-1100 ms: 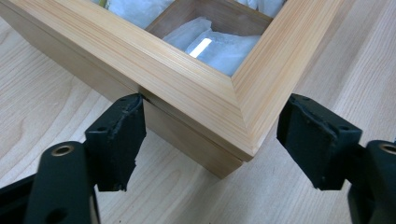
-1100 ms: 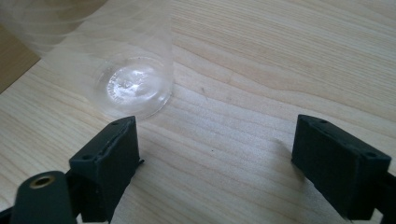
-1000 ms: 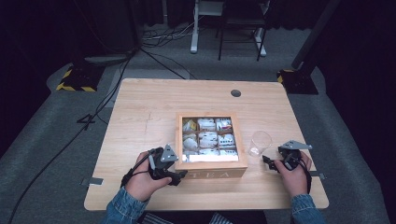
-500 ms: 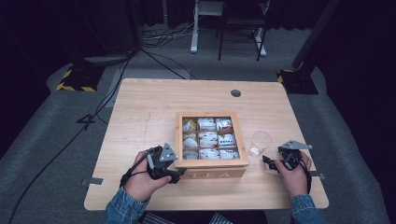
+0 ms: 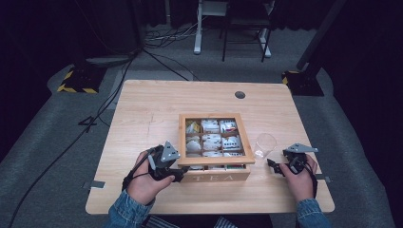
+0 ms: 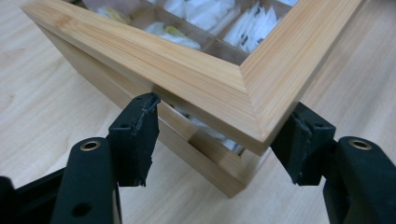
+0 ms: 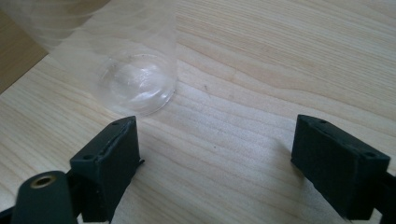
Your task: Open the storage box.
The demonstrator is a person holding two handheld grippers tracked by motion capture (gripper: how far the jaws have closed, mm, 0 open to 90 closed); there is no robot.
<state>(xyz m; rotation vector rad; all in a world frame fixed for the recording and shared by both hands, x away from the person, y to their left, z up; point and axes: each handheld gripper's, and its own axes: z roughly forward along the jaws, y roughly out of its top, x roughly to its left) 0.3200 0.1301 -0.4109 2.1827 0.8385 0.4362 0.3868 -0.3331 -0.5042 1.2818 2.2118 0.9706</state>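
In the high view the tea box's (image 5: pixel 215 152) near compartments are lying hidden under its glazed lid frame (image 5: pixel 216 160), and the packets (image 5: pixel 212 140) are too small to read. The left gripper (image 5: pixel 181 172), lower left of centre, is partly covered by the person's hand, so its jaws are hard to make out there.

In the left gripper view those jaws have just been closing and are now pinching the near corner of the lid frame (image 6: pixel 219 88), one pad on each side of the corner; the lid is sitting slightly raised above the box wall (image 6: pixel 196 149), with white packets (image 6: pixel 205 11) showing through it at the top of the frame.

The right gripper (image 5: pixel 272 165) is resting on the tabletop (image 5: pixel 157 104) at lower right, its jaws spread wide around bare wood. In its own view a clear plastic cup (image 7: pixel 135 84) is standing empty at upper left, just beyond the left jaw, its top cut off by the frame.
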